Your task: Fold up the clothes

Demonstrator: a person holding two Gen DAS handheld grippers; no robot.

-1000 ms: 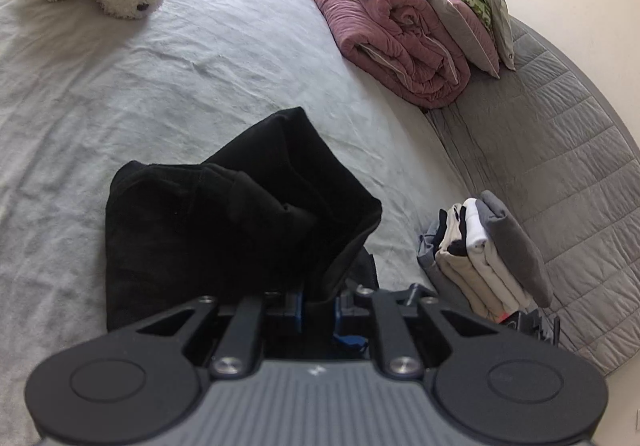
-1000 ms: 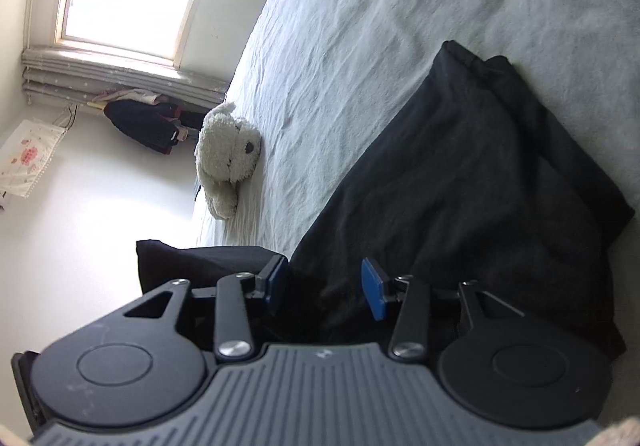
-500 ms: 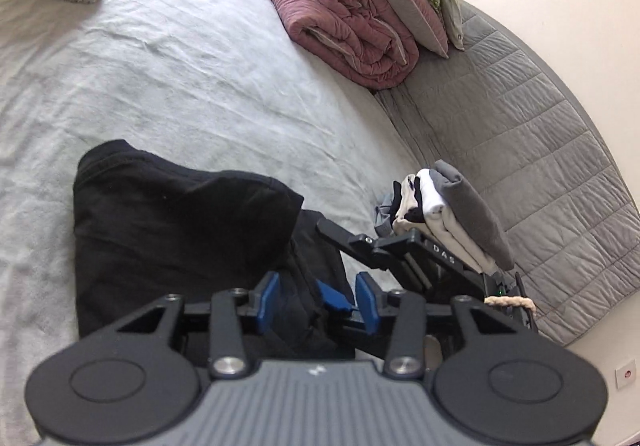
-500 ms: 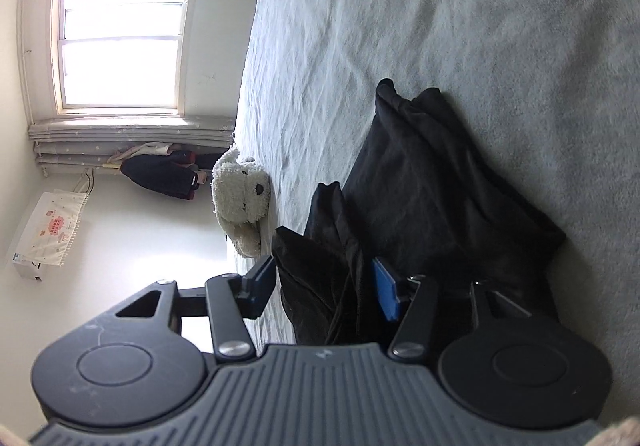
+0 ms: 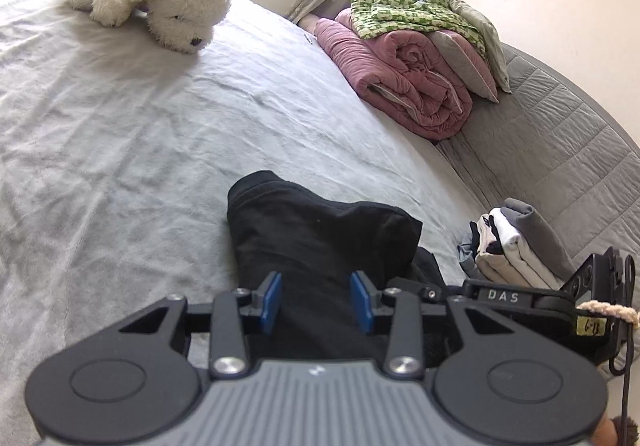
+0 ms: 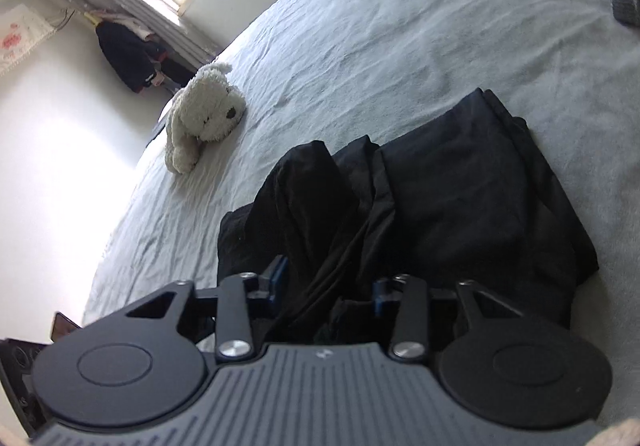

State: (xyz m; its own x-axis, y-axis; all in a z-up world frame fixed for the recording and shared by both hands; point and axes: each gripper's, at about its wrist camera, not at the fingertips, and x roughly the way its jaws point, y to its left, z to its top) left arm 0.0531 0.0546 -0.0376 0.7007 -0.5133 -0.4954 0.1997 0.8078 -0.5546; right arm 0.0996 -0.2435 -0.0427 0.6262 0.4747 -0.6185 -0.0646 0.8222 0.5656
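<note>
garment: black garment (image 5: 320, 242), soft matte fabric
state: partly folded, bunched, layers overlapping
pose: flat section (image 6: 480, 181) on the bed; a fold (image 6: 308, 197) lifted into a ridge
location: on the light grey bed sheet (image 5: 140, 149), near edge
finished: folded stack (image 5: 516, 242) at bed's side, well apart

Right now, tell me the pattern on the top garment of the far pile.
Green-and-white checked print, clearest in the left wrist view.
</note>
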